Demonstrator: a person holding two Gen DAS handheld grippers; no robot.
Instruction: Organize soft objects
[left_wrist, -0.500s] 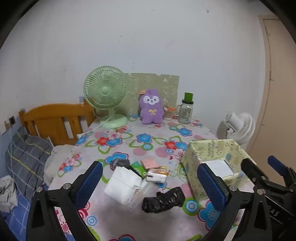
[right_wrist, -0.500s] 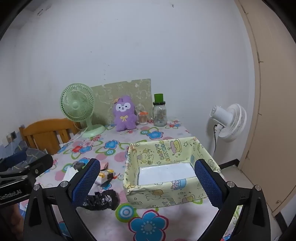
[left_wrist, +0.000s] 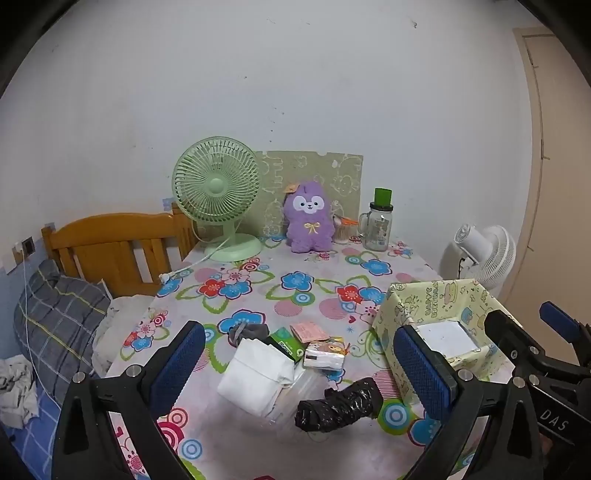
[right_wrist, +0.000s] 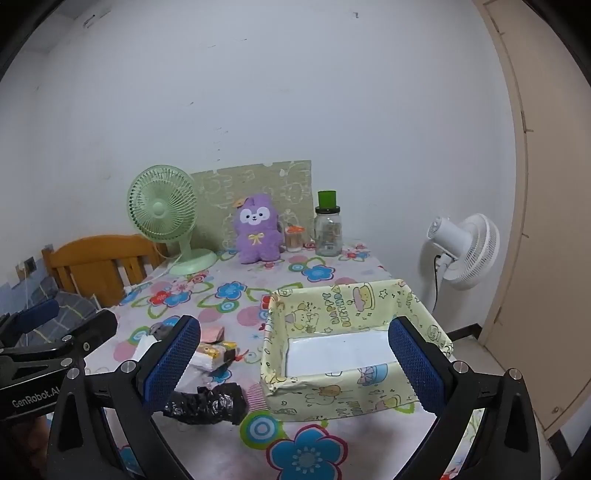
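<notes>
- Both claws are spread as wide as they go with nothing pinched. The left gripper (left_wrist: 299, 363) hangs over the pile of small stuff, the right gripper (right_wrist: 293, 363) hangs over the front of the box.
- The pile sits near the front of the flowered table (left_wrist: 258, 280): a white folded cloth (left_wrist: 255, 374), a crumpled black plastic bag (left_wrist: 338, 404) just in front of it, a tissue pack (left_wrist: 325, 354) with a cartoon bear print, a green packet (left_wrist: 286, 343), a pink packet (left_wrist: 308, 331) and something grey (left_wrist: 247, 332) behind.
- The yellow paper-wrapped box (right_wrist: 354, 299) stands right of the pile, open top, white bottom. Its inside wall reads "HAPPY BIRTHDAY" next to a cake drawing.
- The purple plush toy (right_wrist: 256, 229) sits upright at the back by the wall, between the green desk fan (right_wrist: 162, 210) and a glass jar (right_wrist: 328, 229) with a green lid.
- Readable writing on the tools: "GenRobot.AI" on the left one in the right wrist view, "DAS" on the right one in the left wrist view.
- The green packet's print is too small to read.
</notes>
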